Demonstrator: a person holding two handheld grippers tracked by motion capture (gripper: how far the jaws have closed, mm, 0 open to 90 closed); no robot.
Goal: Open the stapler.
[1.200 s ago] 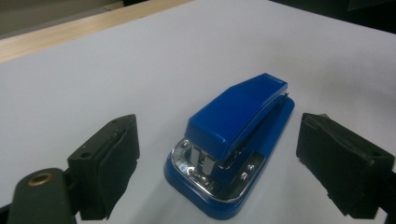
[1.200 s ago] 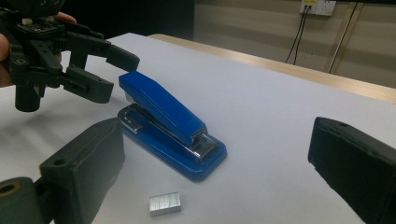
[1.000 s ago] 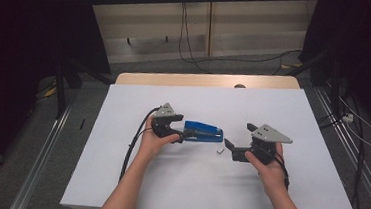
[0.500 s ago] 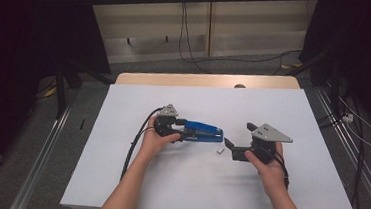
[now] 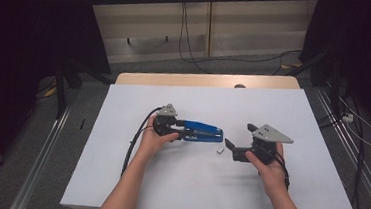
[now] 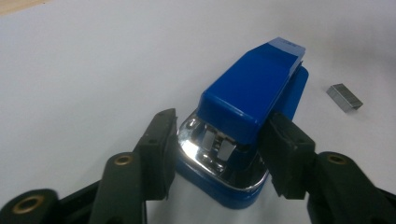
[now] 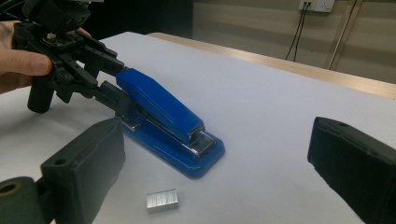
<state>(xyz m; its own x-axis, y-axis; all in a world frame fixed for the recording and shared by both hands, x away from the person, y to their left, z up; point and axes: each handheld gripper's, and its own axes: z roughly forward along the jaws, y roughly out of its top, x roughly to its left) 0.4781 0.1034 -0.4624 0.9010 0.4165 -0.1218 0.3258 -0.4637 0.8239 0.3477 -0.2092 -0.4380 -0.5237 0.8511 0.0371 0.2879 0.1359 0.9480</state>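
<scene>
A white-covered table (image 5: 176,194) stands in a dim workroom, cables trailing along the floor and wall behind it. In the high view, a person seated at six o'clock holds a tool in each hand. The left gripper (image 5: 175,129), near the table's centre, has its jaws closed on the hinge end of a blue stapler (image 5: 199,131), which lies flat and points toward three o'clock. Just off the stapler's nose, at about four o'clock from it, lies a small strip of staples (image 5: 220,149). The right gripper (image 5: 230,144) hovers near that strip, jaws spread, with nothing between them.

In the left gripper view, the black jaws press both flanks of the stapler (image 6: 247,121) at its rear, where the chrome hinge plate shows; the lid sits down on the base. The strip of staples (image 6: 344,97) rests on the bare white surface at two o'clock, apart from the stapler.

In the right gripper view, the wide-open jaws frame the staples (image 7: 162,199) at six o'clock, close below, while the stapler (image 7: 168,123) lies beyond, pinned at its far end by the left gripper (image 7: 112,86) and the hand (image 7: 18,65) behind it.

Judged from this, the work appears to be loading the stapler: it is steadied, but the lid is not yet raised and the staples remain untouched on the table.
</scene>
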